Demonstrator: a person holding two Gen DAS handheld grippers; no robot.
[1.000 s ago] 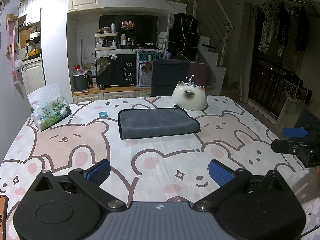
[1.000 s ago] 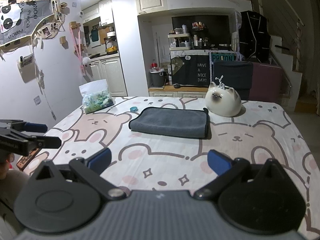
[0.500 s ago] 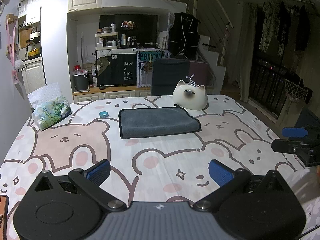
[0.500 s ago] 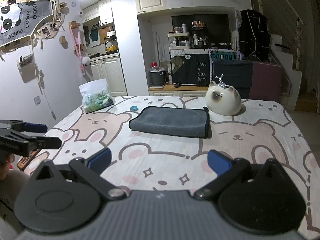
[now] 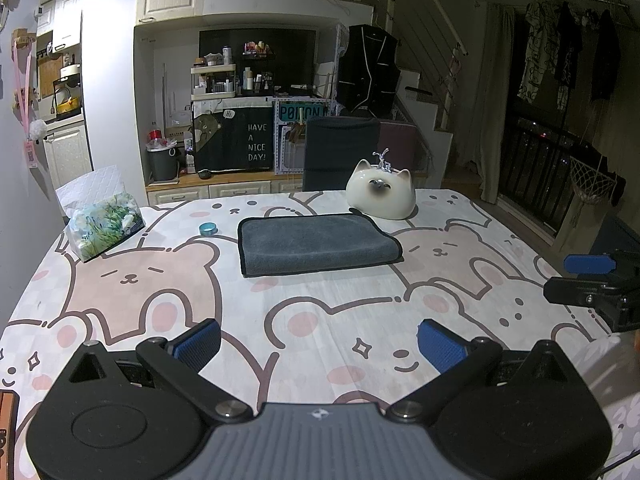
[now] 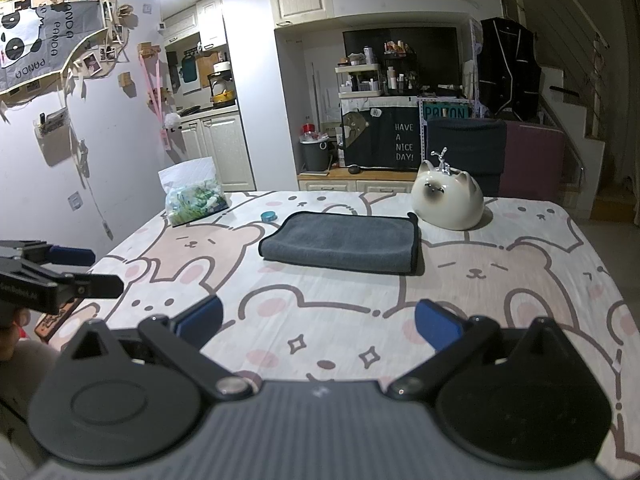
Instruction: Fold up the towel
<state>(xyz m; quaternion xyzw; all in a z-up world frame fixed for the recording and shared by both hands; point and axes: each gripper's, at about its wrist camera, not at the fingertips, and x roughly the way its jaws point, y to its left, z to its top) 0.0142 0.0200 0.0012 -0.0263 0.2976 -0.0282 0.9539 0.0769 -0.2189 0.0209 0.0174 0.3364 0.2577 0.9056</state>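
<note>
Fingers point(image 5: 198, 344) of left gripper point(image 5: 318, 346) held apart, empty; right gripper point(image 6: 318, 330) likewise spread, nothing held. Grey towel point(image 5: 316, 242) lain folded flat mid-counter point(image 5: 320, 312), well apart from both. Risk judged: ceramic cat point(image 5: 380, 194) just beside towel's far corner, easily knocked during reach; only top layer pinched, fold spoiled

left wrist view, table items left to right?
Tissue pack → small teal ring → folded grey towel → white cat-shaped ceramic → right gripper at the frame's right edge, jaws open.
</note>
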